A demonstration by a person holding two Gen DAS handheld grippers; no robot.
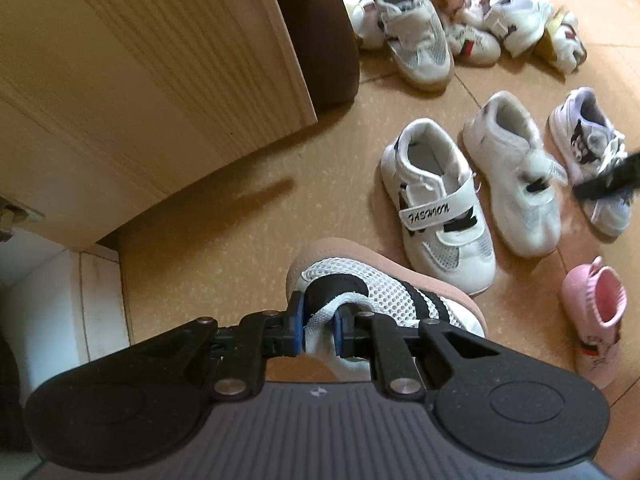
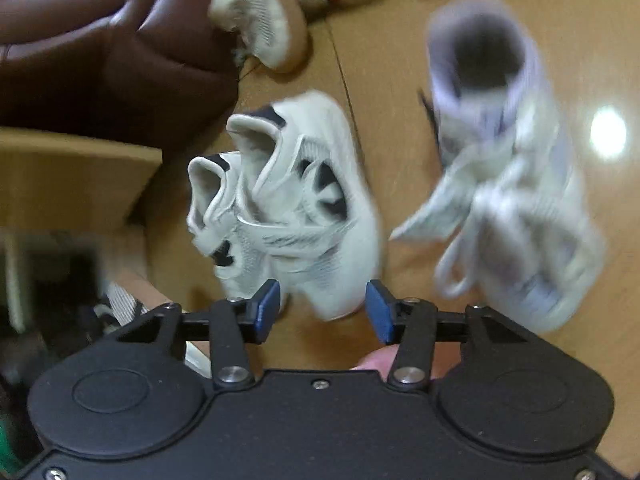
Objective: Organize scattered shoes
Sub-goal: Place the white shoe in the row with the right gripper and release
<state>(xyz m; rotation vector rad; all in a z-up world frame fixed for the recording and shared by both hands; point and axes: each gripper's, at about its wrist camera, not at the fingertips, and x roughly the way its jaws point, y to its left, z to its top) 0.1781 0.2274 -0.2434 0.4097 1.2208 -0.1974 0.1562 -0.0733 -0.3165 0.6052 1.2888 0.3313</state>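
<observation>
Shoes: scattered over a tan tiled floor, one of them held
Left gripper: blue pads clamped on the white edge of a mesh shoe; jaws narrow, fabric pinched between them
Mesh shoe: white netting with black stripes and a pinkish sole, tilted, lifted at the gripped edge, toe pointing away from the camera
Strap shoe: white, lettered strap across the top, upright on the floor just beyond the mesh shoe
Plain white shoe: beside the strap shoe on its right, near but apart
Printed shoe: white with dark print, farther right, partly crossed by a dark blurred bar
Pink shoe: on its side at the right edge, apart from the rest
Far pile: several white shoes and one pink one heaped together at the top of the left wrist view
Wooden cabinet: pale grain, filling the upper left, with a dark brown cushion behind it
Right gripper: blue pads wide apart, nothing between them
White pair: two shoes with dark accents, pressed together side by side, just ahead of the open pads; blurred
Lilac-collared shoe: to the right of the pair, laces loose, blurred
Brown leather cushion: upper left of the right wrist view
</observation>
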